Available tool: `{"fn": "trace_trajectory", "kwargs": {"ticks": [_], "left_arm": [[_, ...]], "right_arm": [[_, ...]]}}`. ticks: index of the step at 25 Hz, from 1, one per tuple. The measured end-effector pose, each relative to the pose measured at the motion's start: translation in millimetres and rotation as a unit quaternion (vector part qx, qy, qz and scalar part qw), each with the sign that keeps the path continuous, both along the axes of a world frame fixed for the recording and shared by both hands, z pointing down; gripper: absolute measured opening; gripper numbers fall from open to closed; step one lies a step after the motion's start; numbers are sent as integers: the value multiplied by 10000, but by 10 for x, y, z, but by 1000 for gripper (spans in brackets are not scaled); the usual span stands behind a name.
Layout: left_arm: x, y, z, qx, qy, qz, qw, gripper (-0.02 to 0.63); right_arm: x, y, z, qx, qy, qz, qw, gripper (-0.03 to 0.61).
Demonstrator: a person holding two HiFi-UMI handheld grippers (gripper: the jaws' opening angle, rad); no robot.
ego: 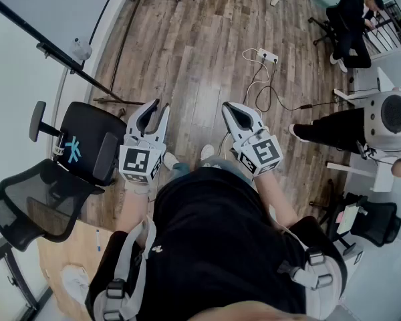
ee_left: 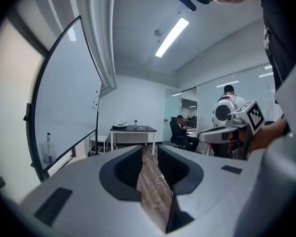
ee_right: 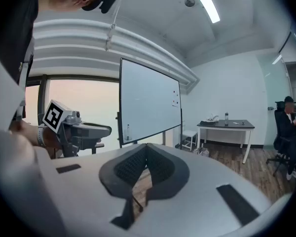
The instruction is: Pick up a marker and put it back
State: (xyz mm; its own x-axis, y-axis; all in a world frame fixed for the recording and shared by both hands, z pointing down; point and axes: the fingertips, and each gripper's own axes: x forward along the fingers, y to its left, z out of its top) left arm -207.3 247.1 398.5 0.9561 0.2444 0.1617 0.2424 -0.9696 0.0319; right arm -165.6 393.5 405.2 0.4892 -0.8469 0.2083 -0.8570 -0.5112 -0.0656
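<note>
Both grippers hang in the air over a wooden floor (ego: 207, 39), holding nothing. My left gripper (ego: 159, 107) is open, with a narrow strip of floor showing between its jaws (ee_left: 149, 152). My right gripper (ego: 228, 105) is shut, its fingertips meeting (ee_right: 146, 146). A thin white-and-blue stick, possibly a marker (ego: 97, 239), lies on a light wood desk (ego: 73, 259) at the lower left, behind both grippers. A whiteboard (ego: 33, 19) stands to the left (ee_left: 64, 93) (ee_right: 148, 102), with a small bottle (ego: 80, 49) on its ledge.
Two black office chairs (ego: 87, 146) (ego: 33, 206) stand left of me. A power strip with cables (ego: 267, 55) lies on the floor ahead. One person sits at the far right (ego: 351, 19) and another stands close on the right (ego: 381, 122). A dark table (ee_left: 133, 129) stands by the far wall.
</note>
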Motion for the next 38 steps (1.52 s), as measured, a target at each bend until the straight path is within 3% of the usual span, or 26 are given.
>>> {"fn": "trace_trajectory", "kwargs": {"ticks": [7, 16, 22, 28, 38], "left_arm": [[232, 488, 46, 28, -128, 43, 9999, 87], [899, 1044, -48, 275, -127, 24, 9995, 87], [1296, 1197, -93, 339, -95, 72, 9994, 87], [1673, 967, 47, 310, -144, 60, 9994, 87], [2494, -172, 127, 195, -88, -41, 9998, 87]], "right_arm": [[276, 440, -30, 110, -7, 57, 9999, 14], [843, 1055, 27, 518, -198, 127, 9984, 15], [1112, 1110, 120, 543, -263, 77, 9981, 15], [1490, 882, 241, 516, -361, 123, 9979, 15], [2395, -177, 187, 293, -236, 96, 9992, 15]]}}
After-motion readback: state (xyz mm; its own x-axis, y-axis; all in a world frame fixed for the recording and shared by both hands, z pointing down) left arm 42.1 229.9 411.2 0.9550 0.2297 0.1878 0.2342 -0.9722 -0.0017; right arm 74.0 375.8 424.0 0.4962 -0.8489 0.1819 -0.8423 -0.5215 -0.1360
